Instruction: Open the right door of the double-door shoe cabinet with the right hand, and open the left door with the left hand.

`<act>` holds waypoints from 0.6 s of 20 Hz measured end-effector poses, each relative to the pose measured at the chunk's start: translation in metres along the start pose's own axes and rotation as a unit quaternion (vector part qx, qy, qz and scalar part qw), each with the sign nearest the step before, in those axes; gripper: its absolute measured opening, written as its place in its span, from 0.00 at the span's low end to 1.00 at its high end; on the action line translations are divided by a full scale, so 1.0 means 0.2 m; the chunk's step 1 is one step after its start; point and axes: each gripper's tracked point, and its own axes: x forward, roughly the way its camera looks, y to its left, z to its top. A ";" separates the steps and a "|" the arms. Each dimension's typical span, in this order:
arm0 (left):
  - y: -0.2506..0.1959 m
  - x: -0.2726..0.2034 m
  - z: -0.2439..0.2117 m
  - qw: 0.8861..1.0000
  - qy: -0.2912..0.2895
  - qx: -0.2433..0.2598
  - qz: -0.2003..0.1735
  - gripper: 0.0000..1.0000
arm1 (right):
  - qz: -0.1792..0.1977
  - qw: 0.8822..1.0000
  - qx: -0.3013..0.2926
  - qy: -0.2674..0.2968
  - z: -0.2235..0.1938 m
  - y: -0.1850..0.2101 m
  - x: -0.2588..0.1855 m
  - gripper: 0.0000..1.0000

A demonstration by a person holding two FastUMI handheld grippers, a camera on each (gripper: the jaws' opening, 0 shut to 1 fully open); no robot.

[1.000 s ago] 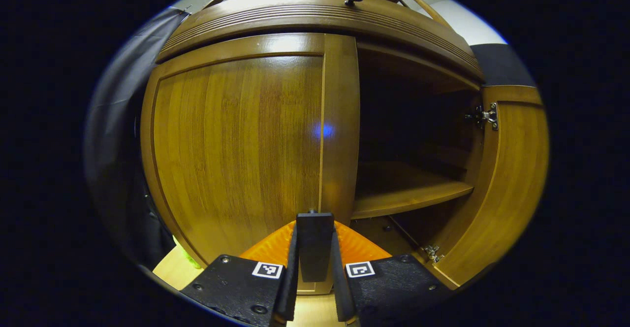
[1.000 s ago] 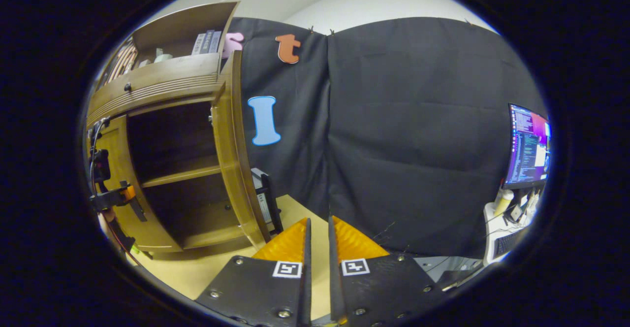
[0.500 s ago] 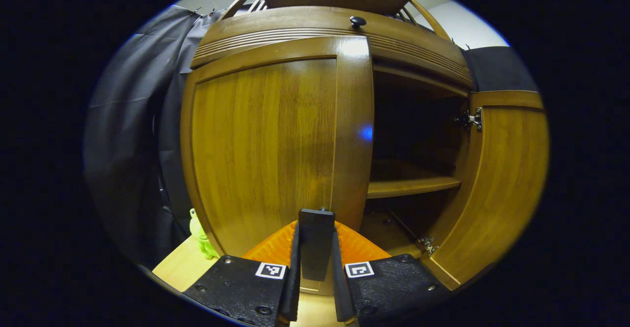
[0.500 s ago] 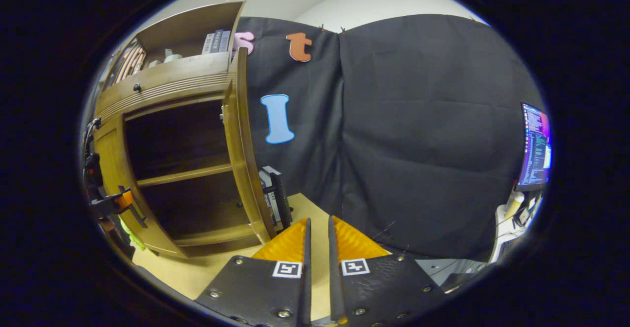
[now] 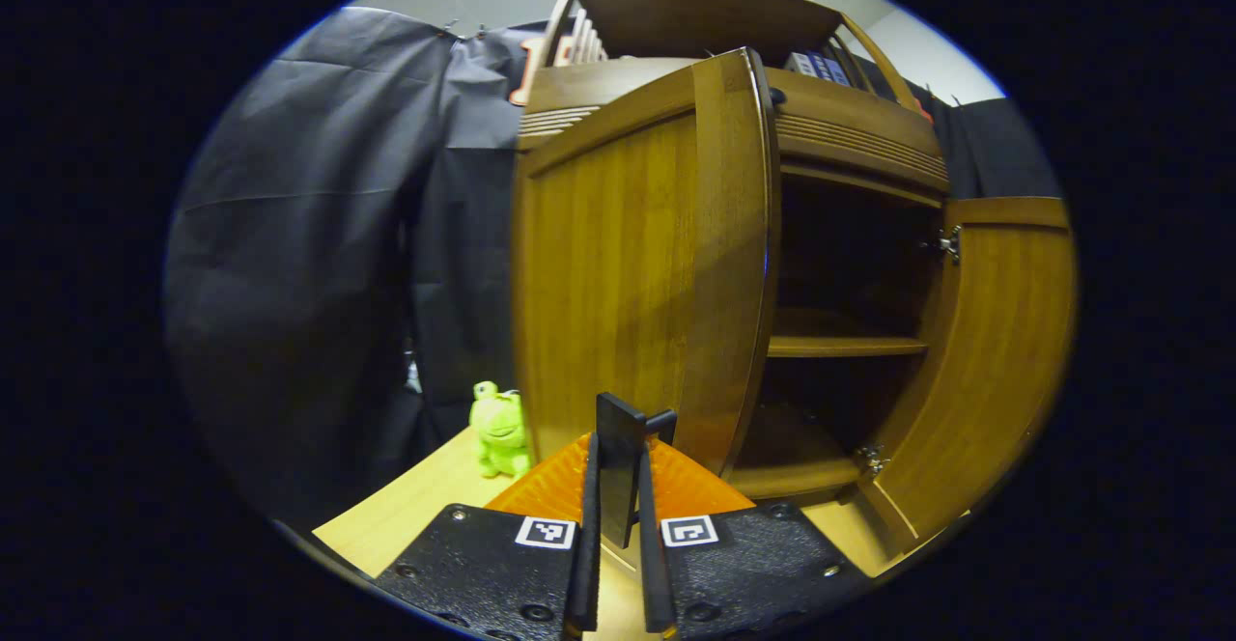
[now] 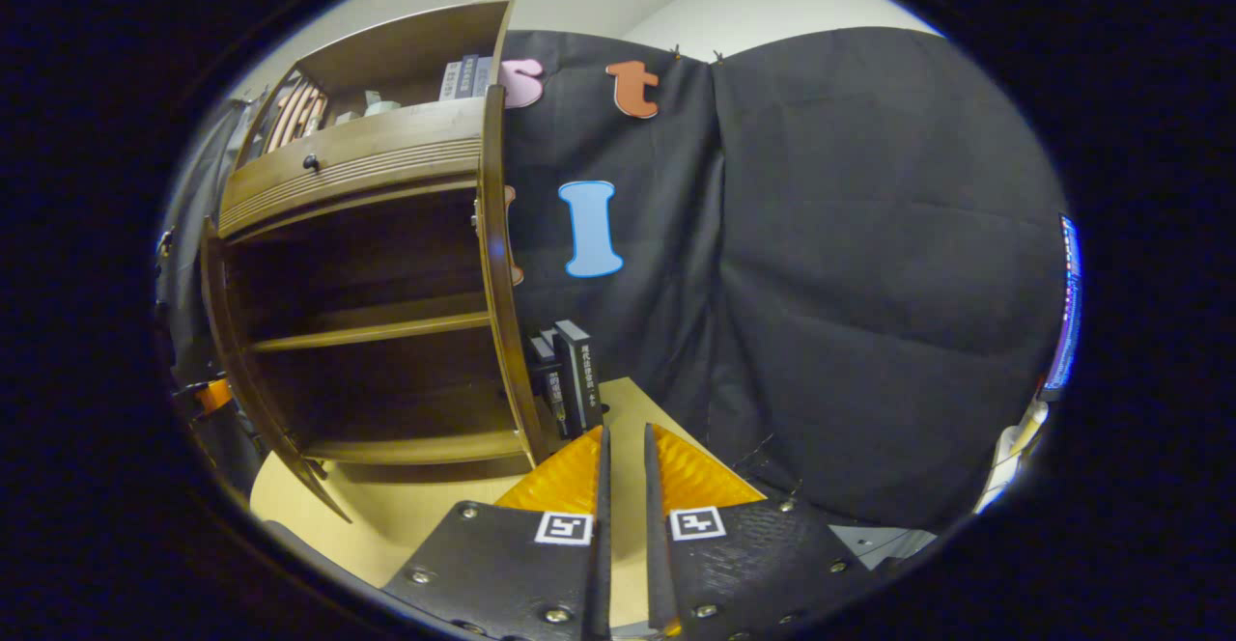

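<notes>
My left tool (image 5: 618, 525) is clamped on the left door's handle (image 5: 620, 462), and the left door (image 5: 642, 264) has swung well out from near-flush a second ago (roughly half open, I'd say). My right tool (image 6: 623, 535) is free, fingers nearly closed on nothing, with the right door (image 6: 497, 264) already wide open. Remaining: finish the left swing. Pale wood surface (image 6: 406, 515) carries the cabinet; green frog toy (image 5: 498, 427) beside it, black cloth wall (image 6: 850, 274) behind.
</notes>
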 end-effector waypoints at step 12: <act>0.61 -0.23 -0.03 0.997 -0.003 -0.005 0.075 0.04 | 0.078 0.997 -0.012 0.006 0.01 0.16 0.13 0.15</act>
